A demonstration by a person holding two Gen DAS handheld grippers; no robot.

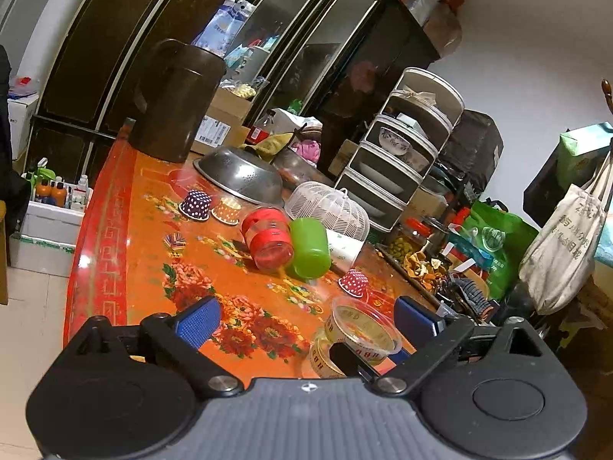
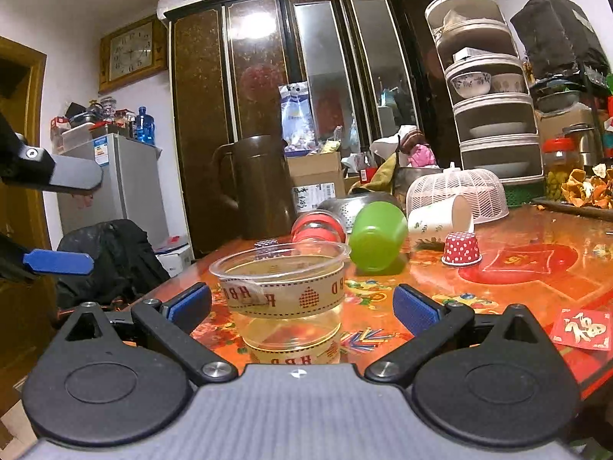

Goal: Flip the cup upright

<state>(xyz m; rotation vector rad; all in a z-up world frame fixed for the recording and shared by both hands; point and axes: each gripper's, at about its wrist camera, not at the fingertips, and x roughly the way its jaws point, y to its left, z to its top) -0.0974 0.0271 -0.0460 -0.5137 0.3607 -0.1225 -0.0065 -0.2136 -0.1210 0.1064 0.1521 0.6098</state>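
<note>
A clear plastic cup with a cream printed band [image 2: 281,287] stands upright, mouth up, on the orange floral table [image 2: 517,291]. My right gripper [image 2: 302,306] is open, its blue fingers on either side of the cup and apart from it. My left gripper [image 1: 306,320] is open above the table, and the same cup [image 1: 362,327] sits beside its right finger [image 1: 415,320]. A green cup [image 1: 308,247], a red-banded clear cup [image 1: 268,237] and a white paper cup [image 1: 345,247] lie on their sides further back.
Small dotted paper cups [image 1: 196,204] [image 1: 354,283] sit upside down on the table. A steel colander [image 1: 241,174], a white mesh food cover [image 1: 329,207], a brown jug [image 1: 172,99] and a tiered dish rack [image 1: 406,153] stand at the back. The left gripper's fingers show in the right wrist view [image 2: 57,262].
</note>
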